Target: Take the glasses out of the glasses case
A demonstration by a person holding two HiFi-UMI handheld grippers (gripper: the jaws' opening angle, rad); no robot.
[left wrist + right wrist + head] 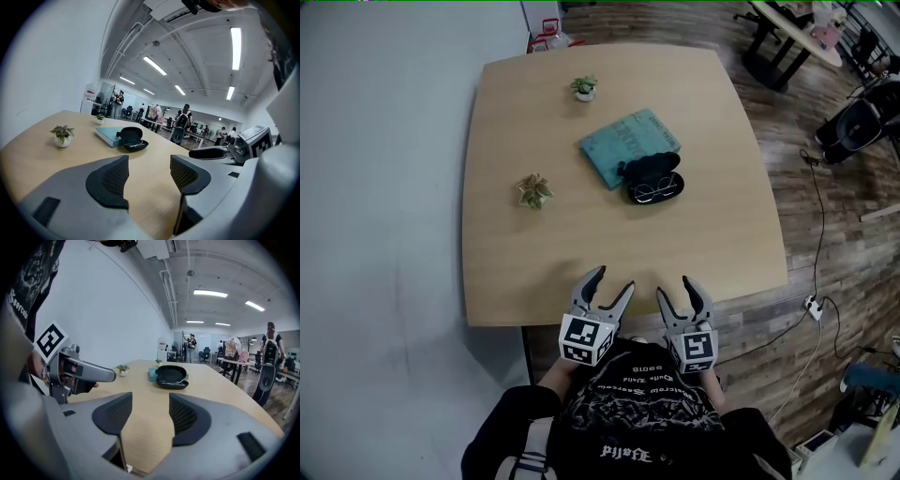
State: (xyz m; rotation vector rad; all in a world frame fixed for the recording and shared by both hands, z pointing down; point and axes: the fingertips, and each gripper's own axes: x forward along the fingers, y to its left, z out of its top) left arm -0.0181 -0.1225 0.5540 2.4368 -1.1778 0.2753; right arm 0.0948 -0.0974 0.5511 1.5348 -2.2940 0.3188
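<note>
At the near edge of the table point(534, 272), the left gripper point(613, 281) and right gripper point(675, 289) are hovering with jaws apart and empty, while the glasses point(654, 191), probably light and fragile and best taken at the bridge, are lying in the open case point(649, 170) at far centre.

The person is holding the left gripper point(615, 278) and the right gripper point(674, 286) side by side, low and close against the chest point(642, 403), both pointing forward, away from the body. The left gripper's fingers point(112, 180) are standing well apart, gripping nothing. The right gripper's fingers point(185, 416) are likewise standing apart, gripping nothing. The two grippers are sitting near each other without touching, the left one angling slightly rightward and the right one slightly leftward, each carrying its marker cube point(586, 339) nearest the body
</note>
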